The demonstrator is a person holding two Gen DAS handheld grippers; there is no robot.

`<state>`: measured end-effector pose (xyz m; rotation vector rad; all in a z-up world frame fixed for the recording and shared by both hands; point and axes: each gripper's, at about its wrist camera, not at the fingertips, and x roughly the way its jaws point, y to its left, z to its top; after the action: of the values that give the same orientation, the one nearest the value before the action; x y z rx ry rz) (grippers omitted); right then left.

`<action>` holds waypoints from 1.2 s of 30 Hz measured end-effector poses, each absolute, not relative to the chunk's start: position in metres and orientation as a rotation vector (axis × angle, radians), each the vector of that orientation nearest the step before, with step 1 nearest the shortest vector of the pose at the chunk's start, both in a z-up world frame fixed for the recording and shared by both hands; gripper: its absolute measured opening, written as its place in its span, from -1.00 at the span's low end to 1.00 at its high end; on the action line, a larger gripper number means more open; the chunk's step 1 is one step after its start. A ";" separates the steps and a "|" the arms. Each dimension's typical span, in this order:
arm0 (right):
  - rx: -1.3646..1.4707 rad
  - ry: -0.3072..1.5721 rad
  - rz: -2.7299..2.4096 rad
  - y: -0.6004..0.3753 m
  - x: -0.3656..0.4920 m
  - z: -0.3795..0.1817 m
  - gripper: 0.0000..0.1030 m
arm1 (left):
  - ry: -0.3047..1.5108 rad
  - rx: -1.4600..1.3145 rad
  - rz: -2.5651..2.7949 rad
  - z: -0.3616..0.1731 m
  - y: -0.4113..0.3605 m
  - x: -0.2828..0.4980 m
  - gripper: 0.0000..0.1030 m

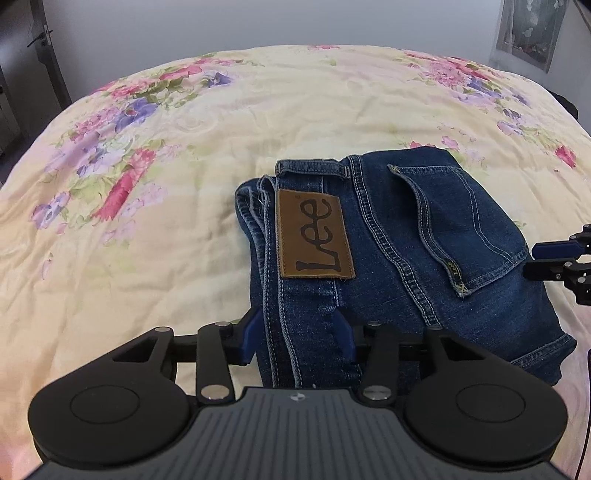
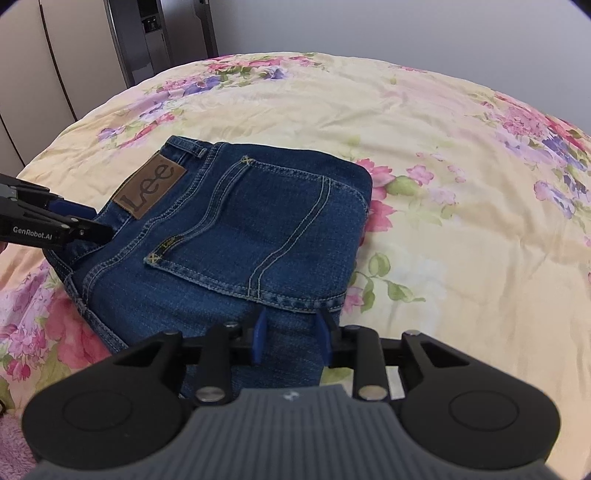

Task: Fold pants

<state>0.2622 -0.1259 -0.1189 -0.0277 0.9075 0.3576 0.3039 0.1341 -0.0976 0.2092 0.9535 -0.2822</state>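
Dark blue jeans point(image 1: 406, 229) point(image 2: 240, 221) lie folded into a flat, compact stack on the bed, back pocket and brown leather "Lee" patch point(image 1: 314, 236) point(image 2: 149, 190) facing up. My left gripper point(image 1: 299, 332) stands open over the near waistband end, with a strip of denim between its blue-padded fingers; its tips point(image 2: 105, 225) sit at the stack's left edge. My right gripper point(image 2: 291, 336) is open over the near right corner below the pocket. In the left wrist view its tips point(image 1: 528, 260) reach the stack's right edge. The denim looks flat, with no pinched fold.
A yellow floral bedcover point(image 1: 147, 258) point(image 2: 443, 184) spreads out on all sides of the jeans. A door point(image 1: 40, 40) and a wall picture point(image 1: 528, 33) are behind the bed. Tall cupboards point(image 2: 55, 55) stand at the far left. Something pink and fluffy point(image 2: 11, 435) lies at the near left.
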 end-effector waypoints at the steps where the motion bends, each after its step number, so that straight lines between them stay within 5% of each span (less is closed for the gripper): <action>1: -0.028 0.896 0.352 -0.126 0.261 -0.113 -0.51 | 0.938 0.223 -0.280 -0.090 0.134 0.301 0.02; 13: -0.073 0.655 0.378 -0.132 0.179 0.011 -0.31 | 0.727 0.337 -0.196 0.045 0.159 0.230 0.03; 18: -0.059 0.577 0.376 -0.139 0.122 0.043 -0.11 | 0.645 0.376 -0.165 0.083 0.163 0.168 0.23; 28: 0.050 0.518 0.303 -0.149 0.020 0.048 0.38 | 0.592 0.378 -0.017 0.081 0.149 0.046 0.73; 36: 0.066 0.537 0.228 -0.127 -0.027 0.015 0.52 | 0.648 0.261 0.036 0.044 0.109 0.025 0.74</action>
<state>-0.0274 -0.1270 0.0147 0.0657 0.5374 0.2283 0.0251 0.1085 0.0436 0.2607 0.6478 0.0356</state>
